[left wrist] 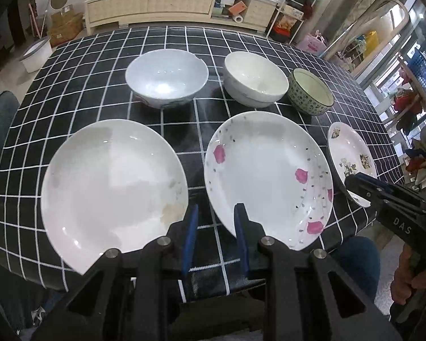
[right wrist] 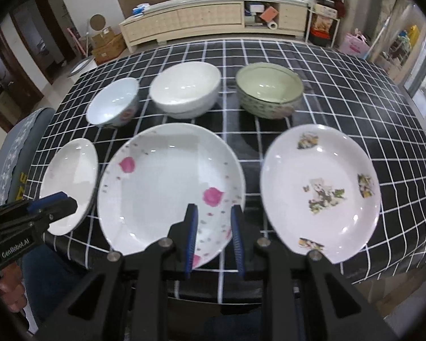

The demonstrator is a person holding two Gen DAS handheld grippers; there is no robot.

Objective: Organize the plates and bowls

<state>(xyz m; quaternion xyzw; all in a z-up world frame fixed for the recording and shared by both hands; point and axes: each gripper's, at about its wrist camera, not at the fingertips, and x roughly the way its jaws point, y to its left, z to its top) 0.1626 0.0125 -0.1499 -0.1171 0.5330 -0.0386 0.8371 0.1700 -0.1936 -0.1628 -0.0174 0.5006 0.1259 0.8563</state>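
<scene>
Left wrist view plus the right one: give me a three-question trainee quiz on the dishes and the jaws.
1. How many bowls stand in the far row?
2. True or false: the pink-flower plate lies between the plain white plate and the small-print plate.
3. Which bowl sits nearest the small-print plate: A pale blue bowl, B white bowl, C green patterned bowl?

Key: 1. Three. 2. True. 3. C.

Neither the left gripper nor the right gripper holds anything; the jaws stand slightly apart.
</scene>
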